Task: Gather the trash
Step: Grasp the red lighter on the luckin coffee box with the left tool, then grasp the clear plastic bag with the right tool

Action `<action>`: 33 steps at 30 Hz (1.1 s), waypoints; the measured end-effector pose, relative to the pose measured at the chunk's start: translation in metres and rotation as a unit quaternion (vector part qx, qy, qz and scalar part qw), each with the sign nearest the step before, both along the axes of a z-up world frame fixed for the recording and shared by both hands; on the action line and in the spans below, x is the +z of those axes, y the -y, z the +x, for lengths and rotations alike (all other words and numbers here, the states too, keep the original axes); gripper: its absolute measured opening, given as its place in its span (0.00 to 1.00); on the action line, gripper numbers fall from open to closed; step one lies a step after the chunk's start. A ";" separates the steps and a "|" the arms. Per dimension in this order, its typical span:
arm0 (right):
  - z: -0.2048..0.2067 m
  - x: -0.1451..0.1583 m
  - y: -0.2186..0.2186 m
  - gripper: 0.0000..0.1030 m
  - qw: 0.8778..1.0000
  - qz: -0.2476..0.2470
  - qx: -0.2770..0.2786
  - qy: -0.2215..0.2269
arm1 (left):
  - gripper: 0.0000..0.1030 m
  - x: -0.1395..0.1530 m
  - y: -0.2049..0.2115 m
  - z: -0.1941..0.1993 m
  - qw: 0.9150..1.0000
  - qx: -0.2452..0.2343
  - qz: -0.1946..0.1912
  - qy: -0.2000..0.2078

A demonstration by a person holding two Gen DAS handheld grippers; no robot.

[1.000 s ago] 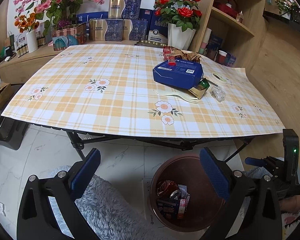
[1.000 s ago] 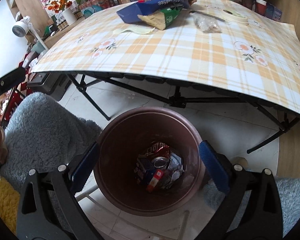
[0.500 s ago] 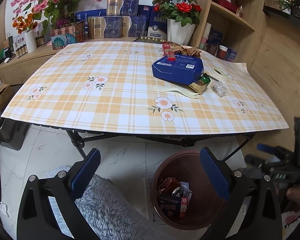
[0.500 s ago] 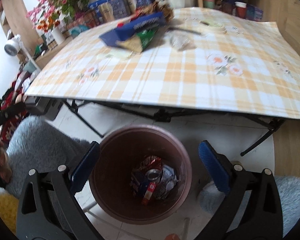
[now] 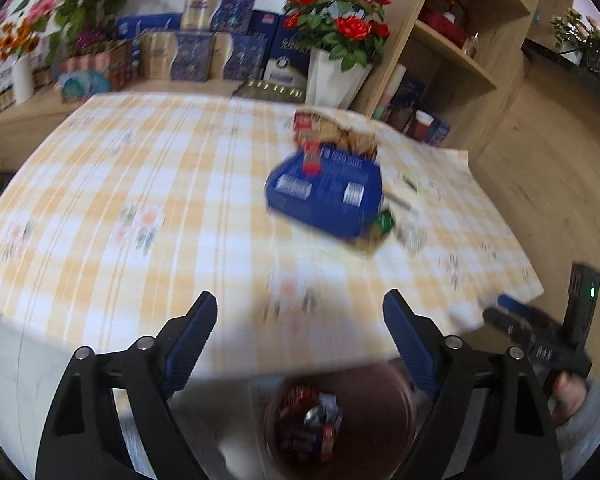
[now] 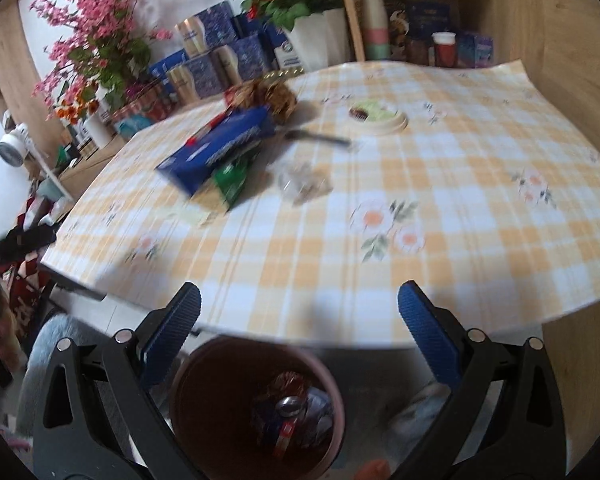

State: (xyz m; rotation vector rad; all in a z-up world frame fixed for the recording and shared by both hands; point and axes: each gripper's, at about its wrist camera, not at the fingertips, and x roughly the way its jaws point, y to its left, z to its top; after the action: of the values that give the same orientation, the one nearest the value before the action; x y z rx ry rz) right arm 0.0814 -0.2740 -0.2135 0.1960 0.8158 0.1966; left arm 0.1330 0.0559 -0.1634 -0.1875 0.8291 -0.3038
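Both my grippers have risen from the bin (image 6: pixel 256 404) toward the table (image 6: pixel 440 216). My left gripper (image 5: pixel 300 332) is closing, empty; my right gripper (image 6: pixel 300 320) is open, empty. The blue box (image 5: pixel 328 196) and what appears to be wrappers remain on the table.

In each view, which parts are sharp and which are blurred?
Left wrist view: the left tongs are sharp; the blue box and the tablecloth are smeared by motion. Right wrist view: the right tongs are sharp, the blue box is blurred, and the trash bin is softer.
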 end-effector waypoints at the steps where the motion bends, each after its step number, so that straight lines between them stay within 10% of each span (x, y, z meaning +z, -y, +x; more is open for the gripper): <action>1: 0.008 0.000 0.002 0.95 1.000 0.004 0.003 0.001 | 0.76 0.004 0.004 0.014 1.000 -0.005 -0.001 0.005; 16: 0.063 -0.013 0.013 0.94 0.999 -0.029 -0.009 -0.018 | 0.37 -0.032 0.081 0.214 0.995 -0.051 0.063 -0.049; 33: 0.081 -0.009 0.018 0.94 1.000 -0.022 0.005 -0.009 | 0.22 -0.046 0.101 0.241 0.987 -0.071 0.139 -0.031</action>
State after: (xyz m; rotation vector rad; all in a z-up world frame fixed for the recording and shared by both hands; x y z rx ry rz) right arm 0.1624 -0.2924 -0.2229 0.1536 0.8387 0.1860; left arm 0.3737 -0.0453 -0.2097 0.1246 0.9392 -0.3139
